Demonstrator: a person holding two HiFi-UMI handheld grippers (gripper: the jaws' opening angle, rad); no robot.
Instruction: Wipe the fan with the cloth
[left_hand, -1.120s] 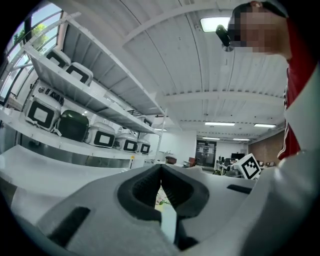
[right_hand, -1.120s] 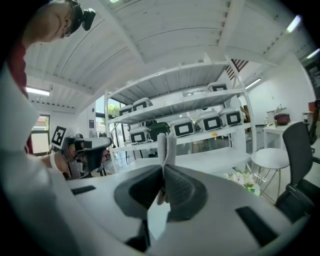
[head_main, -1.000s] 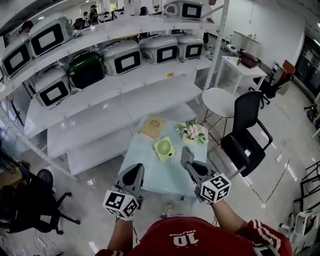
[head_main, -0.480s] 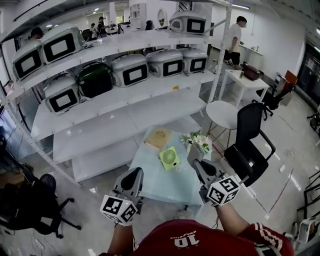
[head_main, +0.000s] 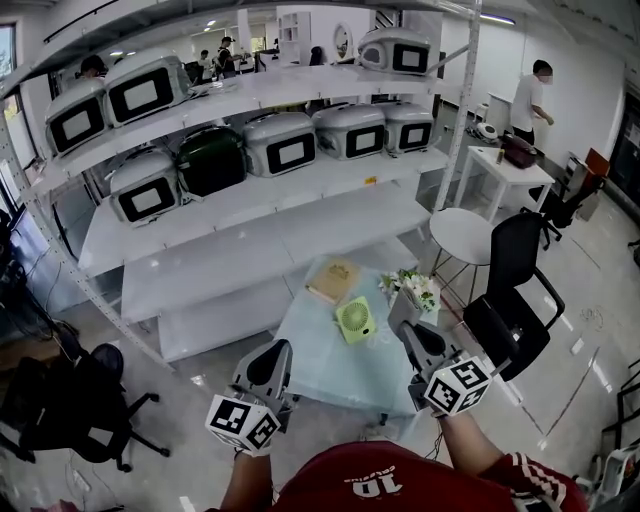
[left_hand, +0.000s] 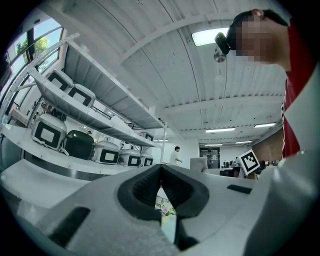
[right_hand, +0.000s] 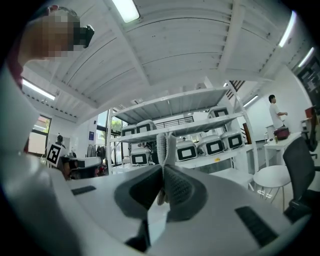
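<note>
A small green fan (head_main: 356, 320) lies on the pale blue glass table (head_main: 325, 360), below and ahead of me. My left gripper (head_main: 266, 366) hangs over the table's near left edge, and in the left gripper view (left_hand: 160, 167) its jaws meet with nothing between them. My right gripper (head_main: 404, 312) hovers just right of the fan, apart from it. In the right gripper view (right_hand: 165, 145) its pale ribbed tips press together, pointing at the shelves. I see no cloth in any view.
A tan book (head_main: 333, 280) and a bunch of flowers (head_main: 415, 290) sit at the table's far side. White shelving (head_main: 260, 235) holding several appliances stands behind. A black office chair (head_main: 510, 300) and a round white table (head_main: 465, 228) are to the right. A person (head_main: 527, 98) stands far right.
The head view has lifted, so the table and fan sit lower and further right in the picture. The person at the back walked right. Both grippers stayed shut at the table's near edge.
</note>
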